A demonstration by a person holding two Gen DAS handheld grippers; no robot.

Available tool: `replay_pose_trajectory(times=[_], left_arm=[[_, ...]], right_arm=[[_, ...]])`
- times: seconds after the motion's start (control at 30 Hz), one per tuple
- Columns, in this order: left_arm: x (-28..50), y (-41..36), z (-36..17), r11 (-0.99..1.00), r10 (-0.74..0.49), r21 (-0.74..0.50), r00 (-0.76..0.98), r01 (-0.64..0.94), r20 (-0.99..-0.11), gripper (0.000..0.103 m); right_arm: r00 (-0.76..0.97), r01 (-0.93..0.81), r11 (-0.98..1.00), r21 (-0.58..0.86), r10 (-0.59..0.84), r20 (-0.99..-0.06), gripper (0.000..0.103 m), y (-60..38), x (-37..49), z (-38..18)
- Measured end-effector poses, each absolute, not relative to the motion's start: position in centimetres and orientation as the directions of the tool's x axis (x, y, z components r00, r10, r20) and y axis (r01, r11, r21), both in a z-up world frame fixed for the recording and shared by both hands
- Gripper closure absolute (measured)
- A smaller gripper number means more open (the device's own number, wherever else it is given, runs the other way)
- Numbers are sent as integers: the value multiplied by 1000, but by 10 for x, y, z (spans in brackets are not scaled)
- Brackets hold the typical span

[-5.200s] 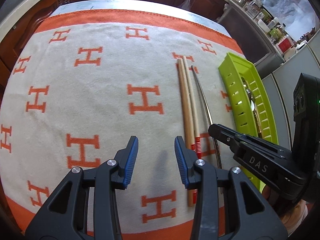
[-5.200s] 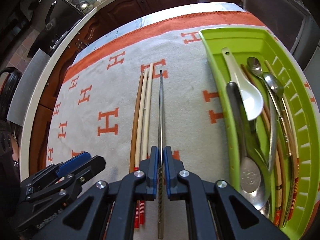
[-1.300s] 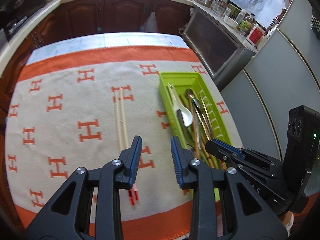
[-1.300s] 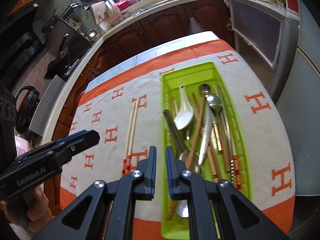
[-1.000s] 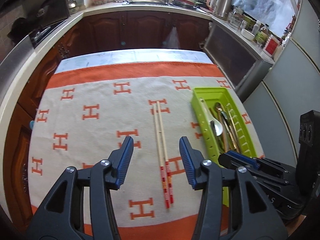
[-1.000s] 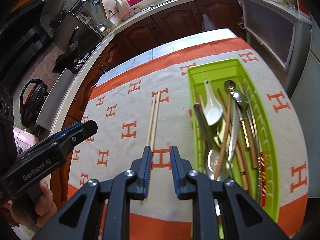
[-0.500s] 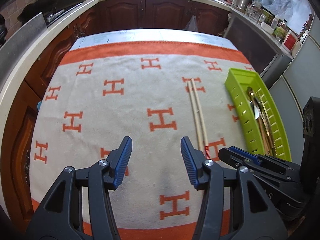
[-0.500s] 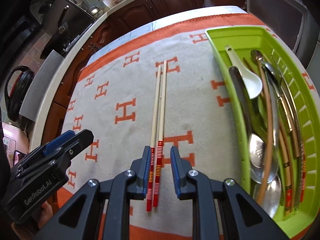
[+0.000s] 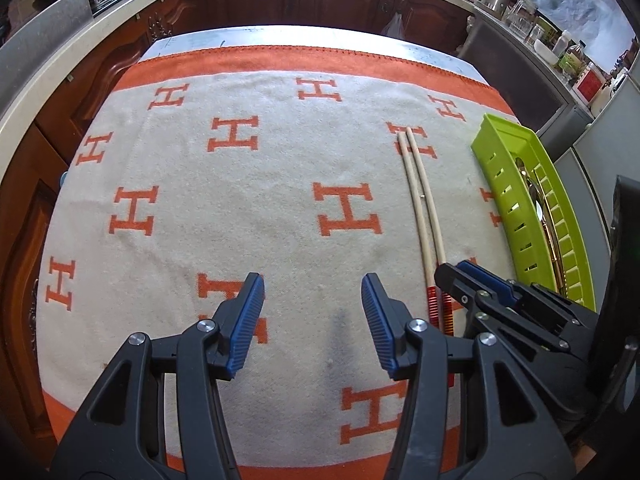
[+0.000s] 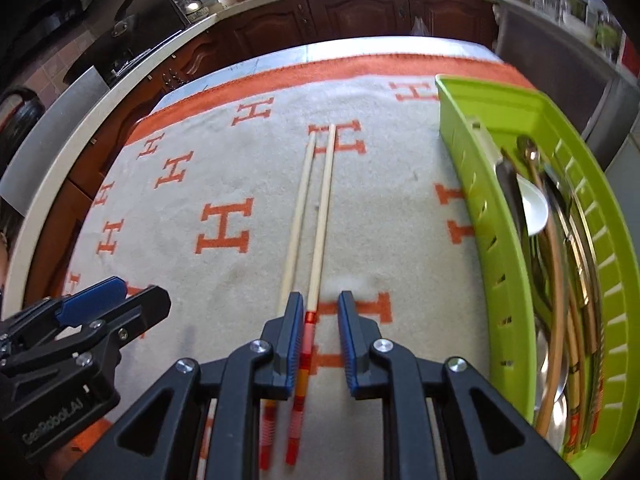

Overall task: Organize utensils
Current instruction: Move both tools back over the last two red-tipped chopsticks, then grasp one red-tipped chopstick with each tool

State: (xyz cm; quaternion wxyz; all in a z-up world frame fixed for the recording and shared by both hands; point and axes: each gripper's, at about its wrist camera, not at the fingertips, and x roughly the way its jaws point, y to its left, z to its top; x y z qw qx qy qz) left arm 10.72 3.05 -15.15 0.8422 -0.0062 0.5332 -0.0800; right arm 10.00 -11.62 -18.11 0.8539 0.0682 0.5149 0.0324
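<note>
Two pale wooden chopsticks (image 10: 323, 208) with red-banded ends lie side by side on the H-patterned cloth (image 10: 224, 184). My right gripper (image 10: 320, 300) hangs low over their banded ends, its jaws closing. The right-hand stick runs between the pads, close to the left pad, with a gap on its other side. The left-hand stick (image 10: 298, 216) passes under the left finger. In the left wrist view the chopsticks (image 9: 420, 200) lie to the right of my left gripper (image 9: 312, 284), which stands open over bare cloth. The right gripper (image 9: 460, 276) sits beside it.
A lime-green slotted tray (image 10: 496, 240) at the right holds several utensils, among them a white spoon (image 10: 534, 208). From the left wrist, the tray (image 9: 516, 216) stands near the cloth's right edge. The left gripper (image 10: 116, 296) is at lower left. Dark cabinets ring the table.
Both grippers have sunk toward the cloth. The right one has come forward over the chopsticks' banded ends and narrowed a little. The left one has drifted left of the sticks.
</note>
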Motion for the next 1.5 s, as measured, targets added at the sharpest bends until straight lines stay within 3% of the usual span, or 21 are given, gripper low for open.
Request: replay_pose_trajectory(times=[0.13, 0.2, 0.5, 0.97, 1.27, 1.33, 1.4, 1.47, 1.5], left_arm=[[108, 28, -154, 986, -149, -103, 413, 132, -899, 55], [109, 27, -156, 985, -155, -110, 408, 132, -900, 55], [107, 16, -156, 980, -186, -139, 399, 144, -898, 55], [103, -33, -173, 972, -199, -135, 361, 194, -911, 55], [96, -61, -185, 976, -81, 10, 407, 216, -910, 50], [96, -60, -185, 978, -80, 7, 409, 208, -909, 55], [95, -60, -183, 979, -76, 11, 416, 203, -906, 86], [95, -61, -182, 978, -68, 22, 414, 208, -908, 99], [95, -61, -182, 978, -65, 25, 415, 208, -908, 99]], right_arm=[[495, -29, 998, 47, 55, -867, 86, -103, 96, -182], [500, -17, 999, 46, 48, -864, 96, -107, 94, -182], [475, 47, 977, 206, 159, -866, 98, -135, 83, -180], [586, 61, 954, 294, 204, -785, 98, -169, 59, -137], [616, 76, 945, 319, 207, -760, 98, -188, 51, -129], [614, 78, 943, 325, 211, -760, 98, -192, 49, -130], [615, 79, 941, 329, 214, -759, 98, -194, 47, -131], [616, 80, 940, 333, 216, -757, 98, -196, 44, -131], [618, 81, 939, 335, 217, -756, 98, -197, 42, -131]])
